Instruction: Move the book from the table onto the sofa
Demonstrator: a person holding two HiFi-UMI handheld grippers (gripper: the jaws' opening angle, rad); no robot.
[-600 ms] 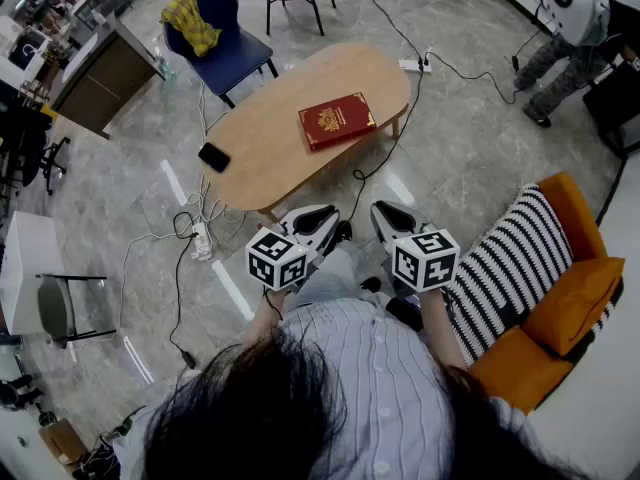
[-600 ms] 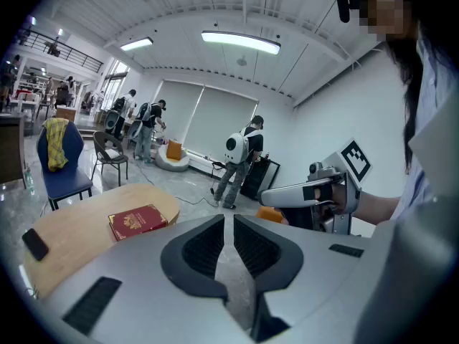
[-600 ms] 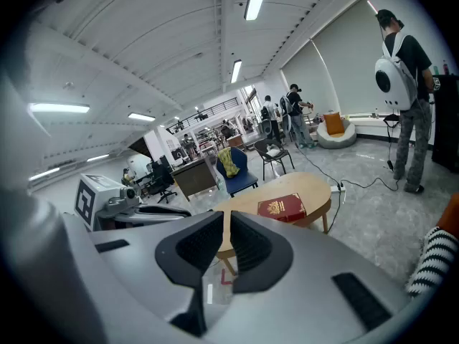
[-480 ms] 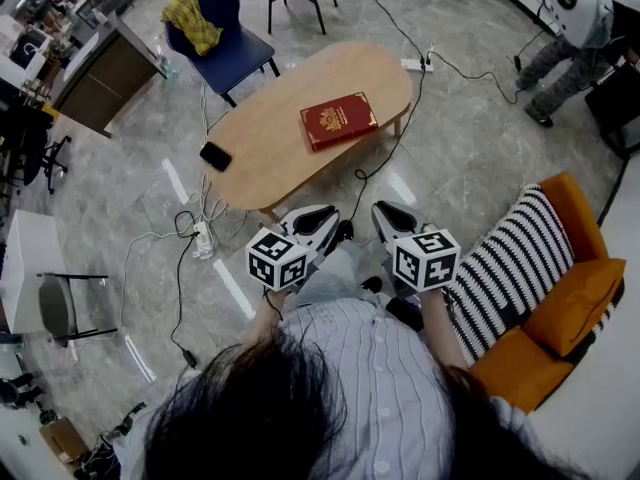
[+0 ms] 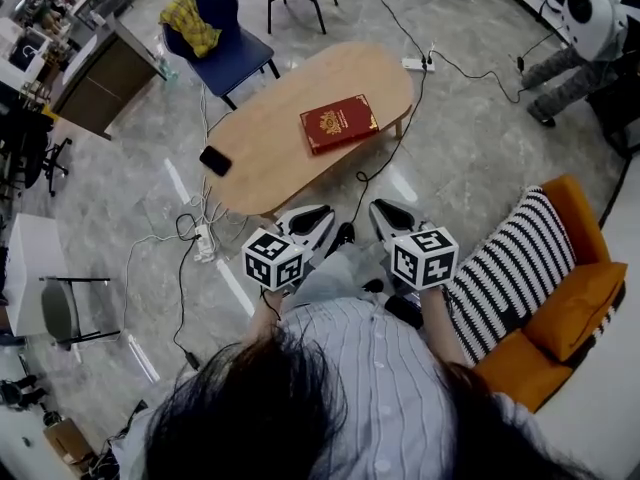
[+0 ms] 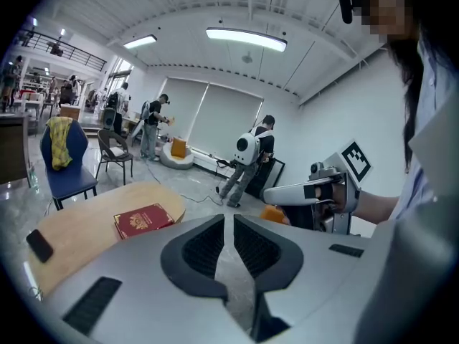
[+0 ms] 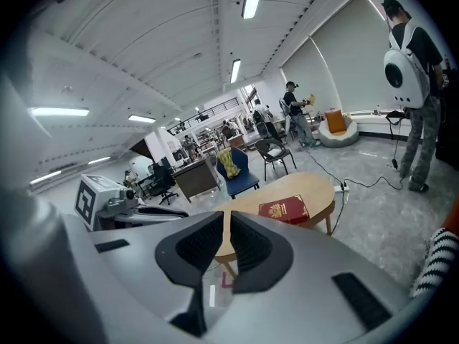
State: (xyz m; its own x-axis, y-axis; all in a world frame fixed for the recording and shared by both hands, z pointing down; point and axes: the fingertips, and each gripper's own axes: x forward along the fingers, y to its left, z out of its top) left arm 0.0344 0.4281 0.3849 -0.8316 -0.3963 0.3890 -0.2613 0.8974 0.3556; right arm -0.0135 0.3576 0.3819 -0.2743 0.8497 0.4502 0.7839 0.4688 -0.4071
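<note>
Left tool [image 5: 318, 216] & right tool [image 5: 383, 211] both pressed together, empty, barely shifted vs. half a sec ago. Book [image 5: 339, 122] unmoved on worktop [image 5: 262, 148], well apart from both; sofa [image 5: 575, 298] at right. Task effectively not started, so reach for book looks next.

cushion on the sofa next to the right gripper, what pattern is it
Black and white stripes on the cushion, clearest in the head view.

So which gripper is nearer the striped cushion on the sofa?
Right. In the head view the right gripper is just left of the striped cushion, shut and empty. The left gripper is farther left, on the right gripper's other side, also shut.
</note>
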